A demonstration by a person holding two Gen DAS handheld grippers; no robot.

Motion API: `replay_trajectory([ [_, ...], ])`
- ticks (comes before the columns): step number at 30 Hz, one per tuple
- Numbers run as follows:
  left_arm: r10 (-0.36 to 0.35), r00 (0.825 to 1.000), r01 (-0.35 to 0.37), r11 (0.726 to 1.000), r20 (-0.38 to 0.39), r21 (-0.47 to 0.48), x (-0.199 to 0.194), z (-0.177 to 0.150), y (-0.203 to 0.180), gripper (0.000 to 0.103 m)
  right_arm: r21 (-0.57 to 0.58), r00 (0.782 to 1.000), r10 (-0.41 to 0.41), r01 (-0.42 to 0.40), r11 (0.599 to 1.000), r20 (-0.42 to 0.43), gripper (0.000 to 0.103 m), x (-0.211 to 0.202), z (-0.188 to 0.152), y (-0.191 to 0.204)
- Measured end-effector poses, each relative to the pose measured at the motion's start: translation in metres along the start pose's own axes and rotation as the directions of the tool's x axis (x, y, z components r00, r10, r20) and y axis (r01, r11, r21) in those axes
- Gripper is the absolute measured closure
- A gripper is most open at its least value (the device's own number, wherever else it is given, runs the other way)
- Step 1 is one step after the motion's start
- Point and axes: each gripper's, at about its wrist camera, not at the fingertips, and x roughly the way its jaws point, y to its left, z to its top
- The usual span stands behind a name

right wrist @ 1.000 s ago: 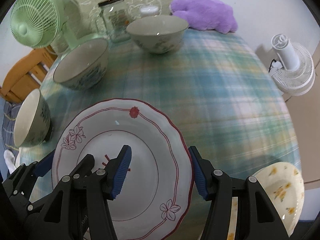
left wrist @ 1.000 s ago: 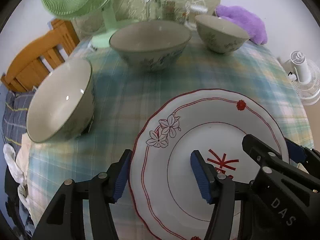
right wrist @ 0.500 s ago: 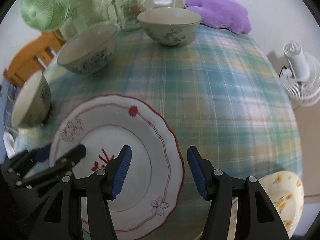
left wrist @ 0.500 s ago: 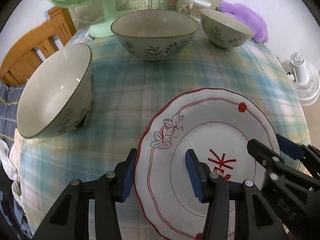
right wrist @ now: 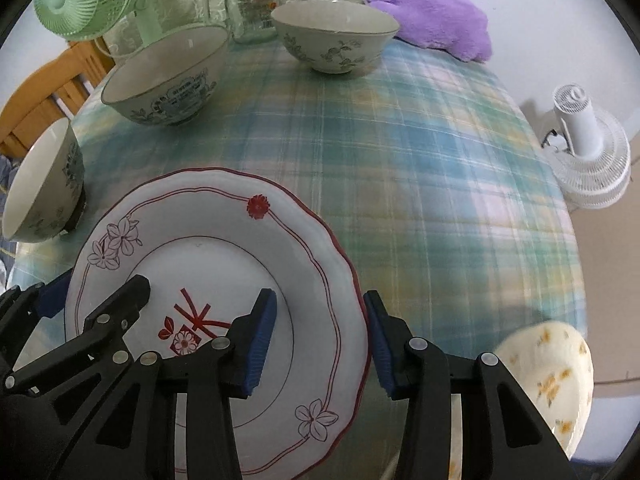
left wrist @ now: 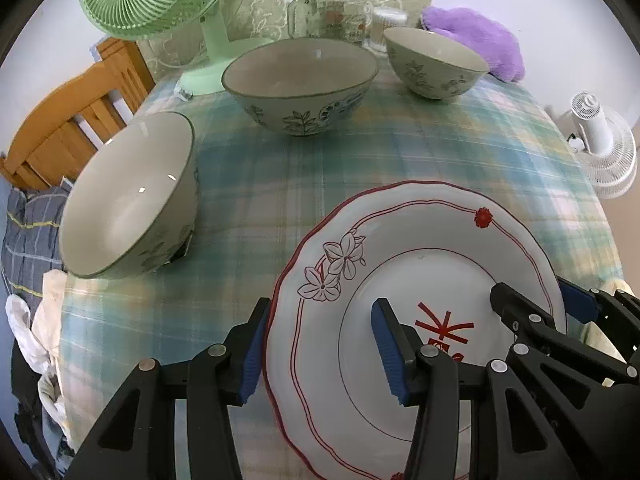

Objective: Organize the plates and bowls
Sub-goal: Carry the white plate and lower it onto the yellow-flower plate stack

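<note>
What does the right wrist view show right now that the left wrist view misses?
Only the right wrist view shows the yellow-flowered dish at the table's near right edge. Only the left wrist view shows the blue checked cloth beside the chair. Both show the red-rimmed plate, three bowls, and both grippers straddling its opposite rims: left gripper, right gripper, whose jaws are closing.

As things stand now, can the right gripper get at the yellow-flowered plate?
Probably yes, but not at once. The right gripper straddles the rim of the red-trimmed plate, and its jaws are closing. The yellow-flowered plate lies just beside it, with only bare tablecloth between.
</note>
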Motion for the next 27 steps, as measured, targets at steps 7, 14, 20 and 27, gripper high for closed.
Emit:
replay_trajectory([
  [7,-0.036,0.999,0.035,0.999,0.031,0.033,-0.033,-0.014,-0.003,0.053,0.048,0.999,-0.042,0.040,0.998,0.031,0.055,-0.031,-0.014,-0.001],
  [14,-0.064,0.997,0.062,0.997,0.031,0.048,-0.055,-0.030,-0.016,0.053,0.104,0.995,-0.074,0.067,0.992,0.066,0.055,-0.066,-0.035,-0.013],
  [20,-0.065,0.997,0.064,0.997,0.042,0.033,-0.070,-0.041,-0.038,0.051,0.113,0.993,-0.078,0.068,0.991,0.085,0.055,-0.088,-0.055,-0.030],
  [27,-0.043,0.997,0.043,0.999,0.057,0.014,-0.082,-0.043,-0.076,0.051,0.092,0.994,-0.054,0.046,0.995,0.093,0.055,-0.098,-0.066,-0.066],
])
